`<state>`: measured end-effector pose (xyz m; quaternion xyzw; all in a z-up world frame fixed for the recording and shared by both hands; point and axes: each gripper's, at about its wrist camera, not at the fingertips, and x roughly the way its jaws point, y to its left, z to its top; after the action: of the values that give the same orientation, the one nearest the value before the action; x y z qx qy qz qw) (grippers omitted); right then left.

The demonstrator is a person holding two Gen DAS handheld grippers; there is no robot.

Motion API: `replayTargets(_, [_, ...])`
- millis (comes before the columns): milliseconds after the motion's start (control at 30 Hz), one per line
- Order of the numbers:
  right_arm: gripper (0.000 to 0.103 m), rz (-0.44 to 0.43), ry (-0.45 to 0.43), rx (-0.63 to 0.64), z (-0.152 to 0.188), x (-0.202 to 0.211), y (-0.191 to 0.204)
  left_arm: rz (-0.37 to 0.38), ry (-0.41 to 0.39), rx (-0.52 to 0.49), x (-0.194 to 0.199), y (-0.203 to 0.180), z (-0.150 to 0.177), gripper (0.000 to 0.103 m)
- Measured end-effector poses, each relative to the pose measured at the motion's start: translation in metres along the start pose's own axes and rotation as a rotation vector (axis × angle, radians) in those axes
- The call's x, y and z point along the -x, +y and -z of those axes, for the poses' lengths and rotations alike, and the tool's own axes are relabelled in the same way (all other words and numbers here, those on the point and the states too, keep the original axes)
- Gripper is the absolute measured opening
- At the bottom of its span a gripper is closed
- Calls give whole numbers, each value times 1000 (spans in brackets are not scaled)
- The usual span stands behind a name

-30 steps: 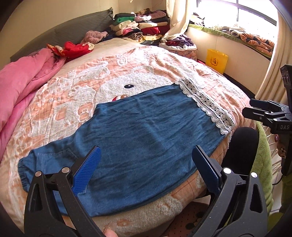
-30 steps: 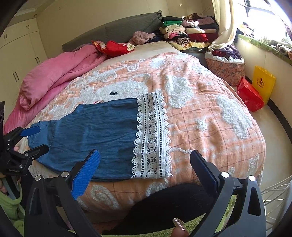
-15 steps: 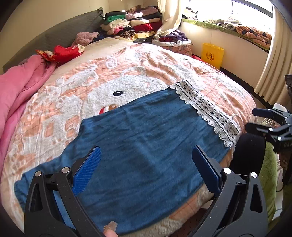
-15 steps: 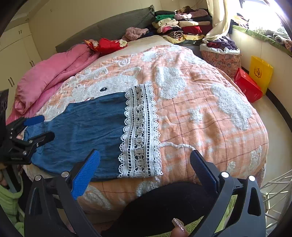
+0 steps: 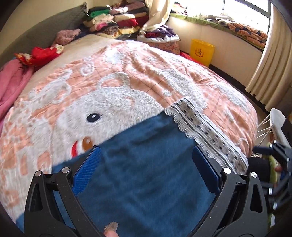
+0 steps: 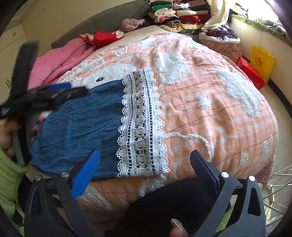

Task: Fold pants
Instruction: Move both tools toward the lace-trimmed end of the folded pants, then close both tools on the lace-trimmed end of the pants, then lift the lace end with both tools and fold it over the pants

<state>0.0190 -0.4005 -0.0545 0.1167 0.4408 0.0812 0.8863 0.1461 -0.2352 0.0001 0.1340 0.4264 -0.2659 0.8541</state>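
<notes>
Blue denim pants [image 5: 146,175] with a white lace hem [image 5: 206,133] lie flat on the bed, near its front edge. In the right wrist view the pants [image 6: 82,125] run left from the lace hem [image 6: 140,125]. My left gripper [image 5: 146,164] is open and empty, low over the middle of the denim. It also shows in the right wrist view [image 6: 60,94] above the pants' far left part. My right gripper [image 6: 144,164] is open and empty, just in front of the lace hem's near edge. It appears at the right edge of the left wrist view [image 5: 270,153].
The bed has a peach blanket with a white bear pattern [image 6: 209,94]. A pink quilt [image 6: 60,58] lies on the left. Stacks of folded clothes [image 6: 178,14] sit at the back. A yellow bag [image 6: 261,60] and red box [image 6: 250,73] stand on the floor at right.
My left gripper has moved forward and lower over the denim, toward the middle of the pants. My right gripper has moved closer to the lace hem. Both stayed open.
</notes>
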Motion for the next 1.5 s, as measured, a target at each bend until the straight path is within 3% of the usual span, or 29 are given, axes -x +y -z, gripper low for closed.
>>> replayTargets(333, [98,-7,80,-61,-1,-30,-2,106,82,-26,-62,2,-29,92])
replayTargets(400, [96,-32,77,-84,-2,-32,-5,131,91,-52,-69,-4,-31,81])
replayTargets(433, [88,-48,73,-87,-3,-33,-5,145,97,-63,-73,-7,-31,76])
replayTargets(467, [65,-78,59,-84,-3,-32,-3,152,103,-70,-75,-10,-31,65])
replayTargets(500, [64,-81,53,-80,-3,-31,-3,162,110,-79,-79,-13,-32,55])
replayTargets(567, [66,-87,52,-81,-3,-33,-3,197,114,-88,-81,-17,-33,44])
replayTargets(733, [64,-136,53,-130,-9,-40,-10,219,107,-116,-88,-24,-34,45])
replayTargets(800, [40,-165,43,-114,-10,-40,-7,212,104,-113,-90,-26,-32,41])
replayTargets(867, [37,-192,48,-105,-10,-42,-5,212,97,-125,-87,-29,-32,27])
replayTargets(1000, [30,-213,44,-115,-12,-43,-5,210,80,-121,-83,-27,-31,15])
replayTargets(1267, [26,-319,-66,-51,-9,-2,8,278,-31,-74,-38,-7,-27,11])
replayTargets(1500, [26,-402,-121,93,-23,32,62,280,-156,-12,19,32,-15,12])
